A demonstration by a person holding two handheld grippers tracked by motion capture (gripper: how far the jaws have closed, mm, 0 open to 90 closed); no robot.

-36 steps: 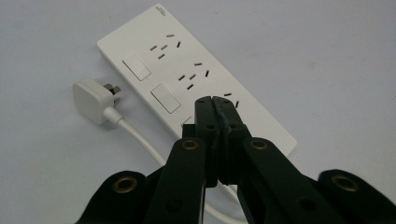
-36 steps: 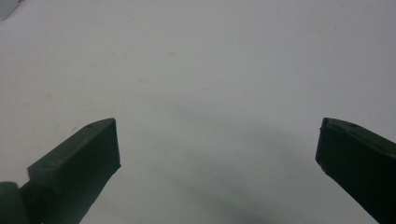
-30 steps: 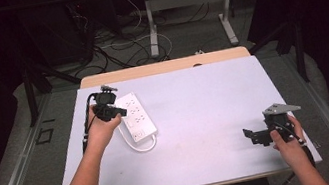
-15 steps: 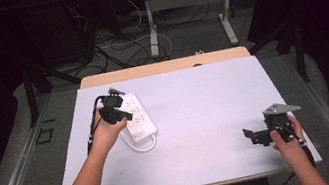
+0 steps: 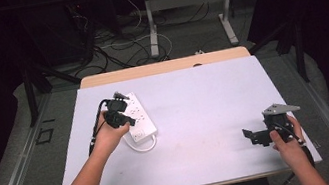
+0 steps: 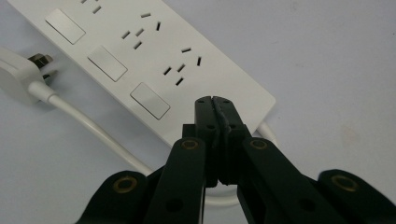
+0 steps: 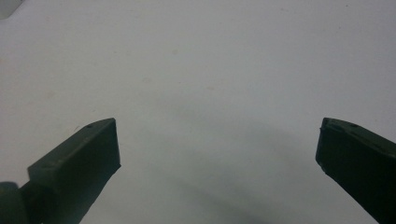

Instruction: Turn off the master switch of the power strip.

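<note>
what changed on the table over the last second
The left gripper, jaws shut on nothing, slid a little from the far end of the power strip toward its middle and near end. The strip, its cord and the open right gripper at the near right stayed put.

Power strip (image 5: 137, 118) lies on worktop (image 5: 197, 117), left half, toward far edge. Its plug (image 6: 18, 77) and cord (image 6: 93, 133) beside it, nearer person. Left gripper (image 5: 119, 111) over strip. Right gripper (image 5: 256, 136) near front right corner, well apart.
</note>
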